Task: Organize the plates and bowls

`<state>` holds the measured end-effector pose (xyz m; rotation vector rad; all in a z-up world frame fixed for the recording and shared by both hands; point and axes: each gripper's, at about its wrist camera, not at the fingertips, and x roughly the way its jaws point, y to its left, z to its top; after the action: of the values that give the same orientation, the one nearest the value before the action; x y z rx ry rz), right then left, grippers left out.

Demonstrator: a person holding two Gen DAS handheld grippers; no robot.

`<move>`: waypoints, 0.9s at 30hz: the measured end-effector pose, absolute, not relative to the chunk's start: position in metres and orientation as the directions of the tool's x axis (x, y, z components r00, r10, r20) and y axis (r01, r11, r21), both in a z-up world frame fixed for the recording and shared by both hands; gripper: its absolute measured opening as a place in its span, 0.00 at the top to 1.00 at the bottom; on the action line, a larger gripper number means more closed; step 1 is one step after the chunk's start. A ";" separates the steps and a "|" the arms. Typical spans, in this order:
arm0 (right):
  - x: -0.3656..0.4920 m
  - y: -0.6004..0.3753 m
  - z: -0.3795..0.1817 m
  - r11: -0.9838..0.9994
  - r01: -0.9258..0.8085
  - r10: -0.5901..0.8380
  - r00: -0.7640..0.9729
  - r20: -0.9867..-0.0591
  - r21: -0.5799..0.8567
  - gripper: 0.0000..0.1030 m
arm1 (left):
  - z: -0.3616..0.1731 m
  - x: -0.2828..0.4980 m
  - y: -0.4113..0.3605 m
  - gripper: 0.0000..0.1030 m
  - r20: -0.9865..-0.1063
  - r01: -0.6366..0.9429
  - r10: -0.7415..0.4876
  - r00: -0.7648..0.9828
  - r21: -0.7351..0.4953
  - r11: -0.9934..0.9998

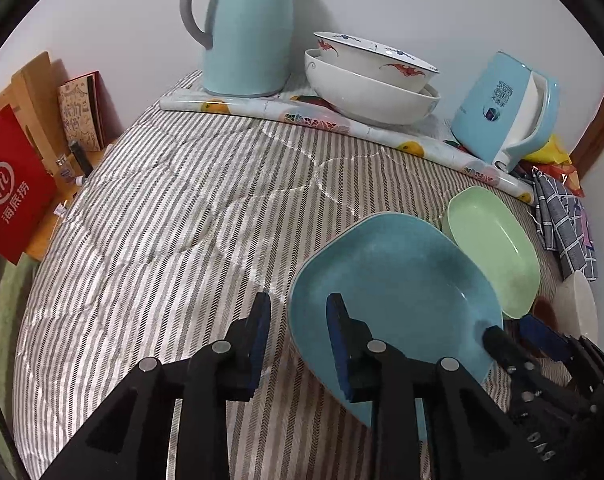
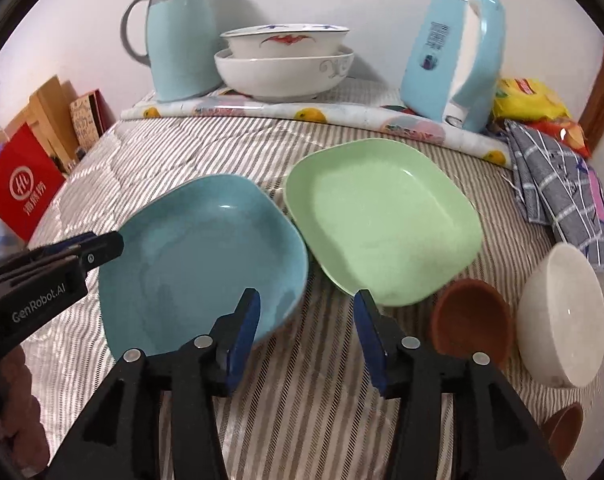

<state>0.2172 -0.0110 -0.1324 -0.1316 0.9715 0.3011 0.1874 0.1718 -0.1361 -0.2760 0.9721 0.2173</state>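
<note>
A blue square plate (image 1: 390,280) (image 2: 202,256) lies on the striped quilt (image 1: 182,220), its corner against a green square plate (image 1: 494,248) (image 2: 382,220). My left gripper (image 1: 300,316) (image 2: 102,246) is open. It straddles the blue plate's left rim, with one finger outside and one over the plate, and neither pad presses on it. My right gripper (image 2: 307,304) (image 1: 510,330) is open at the blue plate's near right corner, just short of the green plate. A small brown bowl (image 2: 470,320) and a white bowl (image 2: 562,316) lie on their sides to the right.
Two white bowls (image 1: 370,92) (image 2: 282,68) are stacked at the back between a blue thermos jug (image 1: 248,40) and a blue kettle (image 1: 506,112). A checked cloth (image 2: 562,184) and snack packets (image 2: 530,100) lie far right. A second brown bowl (image 2: 566,428) lies near right. A red bag (image 1: 14,196) stands left.
</note>
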 end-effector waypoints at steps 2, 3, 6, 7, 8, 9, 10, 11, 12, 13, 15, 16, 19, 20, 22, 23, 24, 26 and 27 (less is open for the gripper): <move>0.217 -0.021 -0.129 0.960 -0.277 0.182 0.520 -0.834 0.037 0.44 | -0.132 0.185 0.171 0.73 -0.833 -0.309 0.069 0.549 -0.125 0.943; 0.218 -0.025 -0.128 0.965 -0.261 0.173 0.517 -0.838 0.038 0.40 | -0.130 0.184 0.171 0.73 -0.832 -0.312 0.076 0.549 -0.120 0.943; 0.217 -0.042 -0.121 0.971 -0.232 0.179 0.523 -0.834 0.063 0.40 | -0.121 0.181 0.167 0.62 -0.823 -0.316 0.095 0.560 -0.107 0.943; 0.216 -0.046 -0.119 0.973 -0.222 0.179 0.529 -0.829 0.067 0.40 | -0.116 0.179 0.165 0.60 -0.814 -0.314 0.098 0.572 -0.106 0.944; 0.215 -0.052 -0.115 0.976 -0.205 0.174 0.542 -0.822 0.071 0.40 | -0.113 0.177 0.163 0.59 -0.809 -0.311 0.099 0.580 -0.107 0.944; 0.215 -0.057 -0.113 0.978 -0.197 0.171 0.548 -0.819 0.072 0.40 | -0.110 0.177 0.161 0.57 -0.804 -0.308 0.099 0.586 -0.108 0.945; 0.215 -0.061 -0.111 0.979 -0.192 0.171 0.552 -0.816 0.076 0.40 | -0.107 0.176 0.159 0.57 -0.800 -0.304 0.097 0.592 -0.110 0.946; 0.214 -0.067 -0.108 0.978 -0.190 0.180 0.560 -0.809 0.087 0.40 | -0.103 0.176 0.155 0.57 -0.797 -0.299 0.094 0.597 -0.112 0.948; 0.212 -0.071 -0.106 0.977 -0.190 0.189 0.567 -0.802 0.095 0.40 | -0.101 0.176 0.153 0.57 -0.795 -0.296 0.093 0.600 -0.112 0.948; 0.211 -0.074 -0.103 0.977 -0.189 0.192 0.574 -0.796 0.100 0.40 | -0.097 0.176 0.149 0.57 -0.791 -0.291 0.091 0.605 -0.113 0.950; 0.207 -0.079 -0.098 0.977 -0.190 0.194 0.590 -0.784 0.099 0.40 | -0.093 0.176 0.144 0.57 -0.785 -0.284 0.085 0.613 -0.119 0.951; 0.205 -0.080 -0.096 0.977 -0.190 0.190 0.594 -0.781 0.093 0.40 | -0.090 0.175 0.141 0.57 -0.781 -0.280 0.081 0.619 -0.124 0.952; 0.202 -0.086 -0.092 0.974 -0.209 0.195 0.586 -0.787 0.086 0.40 | -0.084 0.176 0.132 0.57 -0.773 -0.268 0.074 0.630 -0.127 0.955; 0.202 -0.087 -0.091 0.973 -0.215 0.195 0.580 -0.791 0.082 0.40 | -0.081 0.177 0.128 0.57 -0.771 -0.262 0.070 0.633 -0.128 0.957; 0.200 -0.089 -0.089 0.975 -0.209 0.182 0.586 -0.789 0.070 0.40 | -0.077 0.179 0.122 0.57 -0.767 -0.249 0.059 0.639 -0.133 0.959; 0.198 -0.091 -0.088 0.977 -0.202 0.177 0.594 -0.784 0.068 0.40 | -0.076 0.180 0.119 0.57 -0.767 -0.245 0.056 0.639 -0.134 0.960; 0.198 -0.093 -0.086 0.978 -0.195 0.179 0.599 -0.780 0.075 0.40 | -0.074 0.181 0.117 0.57 -0.768 -0.243 0.055 0.638 -0.132 0.961; 0.197 -0.098 -0.083 0.977 -0.189 0.194 0.595 -0.780 0.099 0.40 | -0.071 0.183 0.114 0.57 -0.770 -0.242 0.055 0.635 -0.131 0.961; 0.198 -0.101 -0.081 0.977 -0.183 0.199 0.592 -0.781 0.110 0.40 | -0.070 0.185 0.113 0.57 -0.772 -0.244 0.054 0.634 -0.134 0.960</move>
<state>0.1984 -0.1010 -0.0815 0.0186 0.9111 0.2219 0.1849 0.1127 -0.0703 -0.2349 0.8700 0.1720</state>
